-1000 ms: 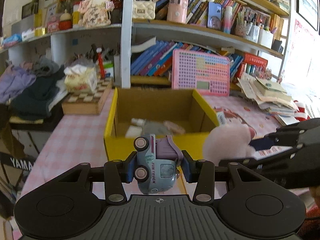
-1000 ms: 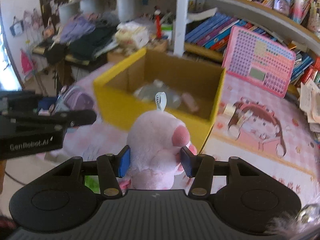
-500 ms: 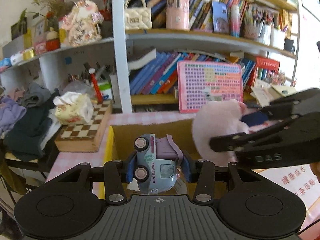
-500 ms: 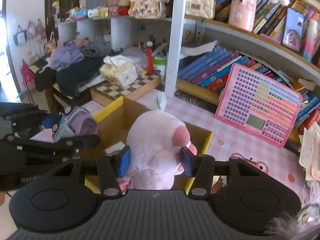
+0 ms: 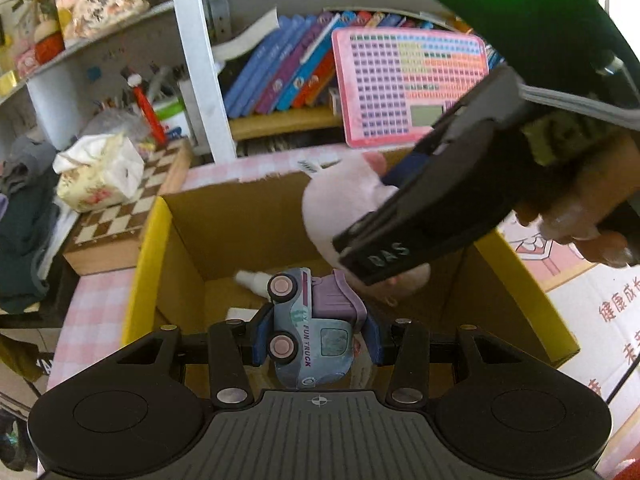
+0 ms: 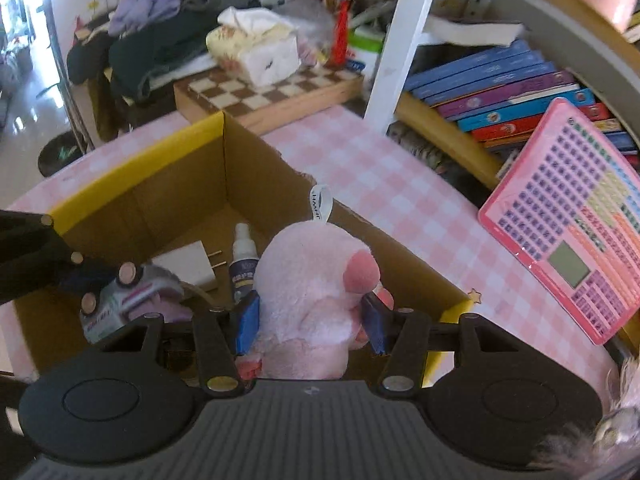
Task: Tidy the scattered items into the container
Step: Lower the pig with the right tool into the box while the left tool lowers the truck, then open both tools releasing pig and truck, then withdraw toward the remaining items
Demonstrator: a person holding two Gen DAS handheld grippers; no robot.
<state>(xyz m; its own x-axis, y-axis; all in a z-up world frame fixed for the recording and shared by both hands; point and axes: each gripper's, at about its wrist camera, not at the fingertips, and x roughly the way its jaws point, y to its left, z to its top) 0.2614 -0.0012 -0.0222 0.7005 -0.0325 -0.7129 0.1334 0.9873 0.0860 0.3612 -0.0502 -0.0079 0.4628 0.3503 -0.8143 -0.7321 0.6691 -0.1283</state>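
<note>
Right now my left tool [image 5: 316, 334] is clamped on a small pale-blue toy truck with a purple back and pink wheels [image 5: 314, 326], its blue pads pressing both sides, and it hangs over the open yellow-rimmed cardboard box [image 5: 150, 256] on the pink-checked desk [image 6: 384, 176]. My right tool [image 6: 310, 322] is clamped on a fluffy pink plush toy with a white loop tag [image 6: 316, 292], which also hangs over the inside of the box, near its far-right side. From the left wrist view the right tool crosses the upper right of the frame, with the plush [image 5: 340, 208] above and just behind the truck; from the right wrist view the truck [image 6: 120, 300] shows at the left, over the box's near-left part, beside the left tool's dark body. On the box floor lie a small white spray bottle with a dark label [image 6: 243, 260] and a flat white charger plug with metal prongs [image 6: 188, 264], just beside each other. Behind the box a wooden chessboard [image 6: 264, 92] carries a floral tissue pack [image 6: 256, 50], and a pink toy tablet with a grid of coloured keys [image 6: 576, 248] leans against the shelf of blue and purple books [image 6: 500, 88]. A heap of dark clothes [image 6: 160, 44] sits to the far left.
</note>
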